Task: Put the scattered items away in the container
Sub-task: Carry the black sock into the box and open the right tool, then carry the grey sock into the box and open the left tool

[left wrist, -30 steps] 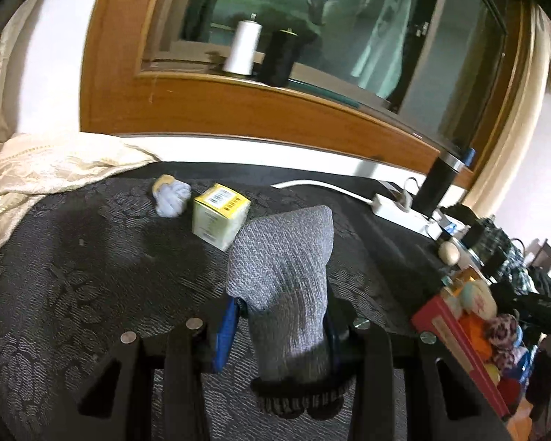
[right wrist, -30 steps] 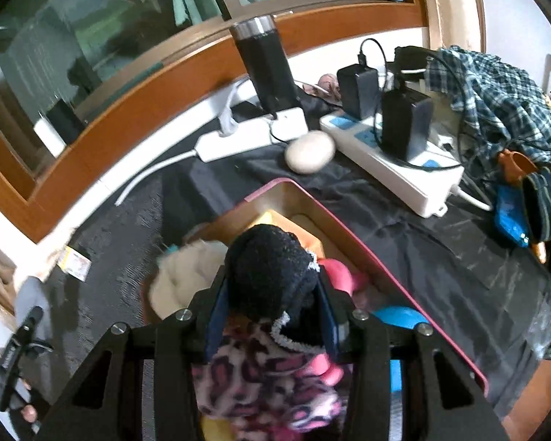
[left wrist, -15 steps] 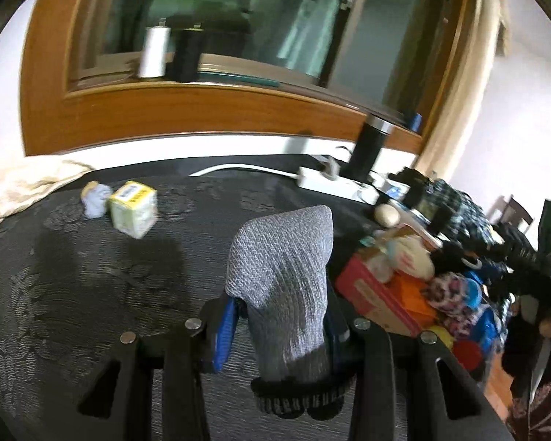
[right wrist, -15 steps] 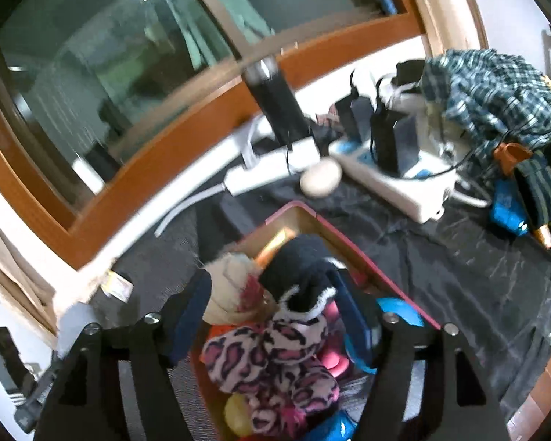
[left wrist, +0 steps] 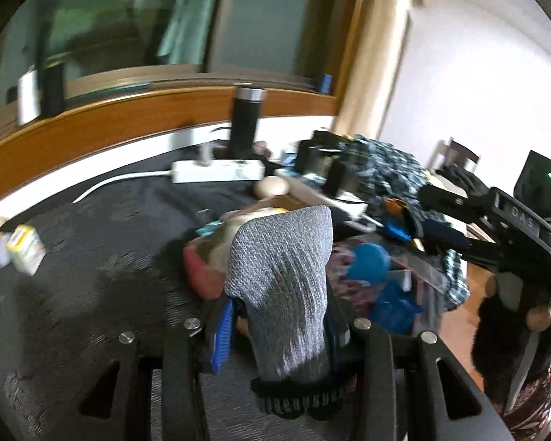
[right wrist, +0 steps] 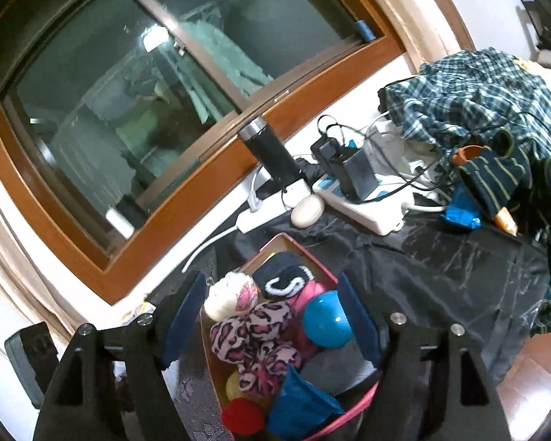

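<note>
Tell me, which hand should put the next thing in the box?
Probably left. Its tool is shut on the grey sock near the box. The right tool is open, with nothing in it.

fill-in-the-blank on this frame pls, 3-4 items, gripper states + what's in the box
1. The left gripper is shut on a ____ sock.
2. The right gripper hangs over the pink-rimmed box with its jaws ____.
3. The ball lying in the box beside the leopard-print socks is ____.
4. The yellow carton sits ____ the box, on the dark cloth.

Missing words: grey; open; blue; outside
</note>
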Motion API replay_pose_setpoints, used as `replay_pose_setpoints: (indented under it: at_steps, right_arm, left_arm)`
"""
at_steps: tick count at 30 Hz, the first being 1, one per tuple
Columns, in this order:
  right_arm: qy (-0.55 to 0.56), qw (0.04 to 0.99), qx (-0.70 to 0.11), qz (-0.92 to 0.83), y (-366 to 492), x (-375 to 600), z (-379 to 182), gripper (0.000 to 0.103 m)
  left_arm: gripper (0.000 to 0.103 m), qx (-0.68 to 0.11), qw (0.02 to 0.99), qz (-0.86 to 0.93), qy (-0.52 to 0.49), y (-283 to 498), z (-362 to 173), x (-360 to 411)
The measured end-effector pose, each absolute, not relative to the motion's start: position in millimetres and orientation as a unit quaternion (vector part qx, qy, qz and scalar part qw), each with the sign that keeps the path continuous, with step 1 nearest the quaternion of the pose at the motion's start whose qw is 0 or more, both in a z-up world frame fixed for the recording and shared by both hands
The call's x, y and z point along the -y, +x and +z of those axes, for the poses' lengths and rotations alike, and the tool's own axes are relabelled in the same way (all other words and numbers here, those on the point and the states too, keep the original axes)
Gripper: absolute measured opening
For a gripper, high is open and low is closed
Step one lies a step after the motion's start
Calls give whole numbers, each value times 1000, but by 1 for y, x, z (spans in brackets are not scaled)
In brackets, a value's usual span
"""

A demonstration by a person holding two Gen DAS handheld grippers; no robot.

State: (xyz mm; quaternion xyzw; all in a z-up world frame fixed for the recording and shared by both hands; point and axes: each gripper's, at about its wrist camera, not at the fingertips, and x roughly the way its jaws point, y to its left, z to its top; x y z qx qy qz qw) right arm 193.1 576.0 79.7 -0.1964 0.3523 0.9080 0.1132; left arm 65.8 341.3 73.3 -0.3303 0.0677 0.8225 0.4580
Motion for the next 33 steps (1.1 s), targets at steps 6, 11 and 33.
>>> replay_pose_setpoints:
  at_steps: [6, 11, 33]
  right_arm:
    - [-184, 111, -376, 901, 207, -590, 69, 78]
    - [-190, 107, -376, 901, 208, -592, 61, 77]
    - [-187, 82, -348, 915, 192, -547, 82, 78]
  left_arm:
    - [41, -101, 487, 804, -326, 85, 74, -391]
    - [43, -132, 488, 791, -343, 84, 56, -426]
    - [80, -82, 535, 779, -318, 78, 72, -379]
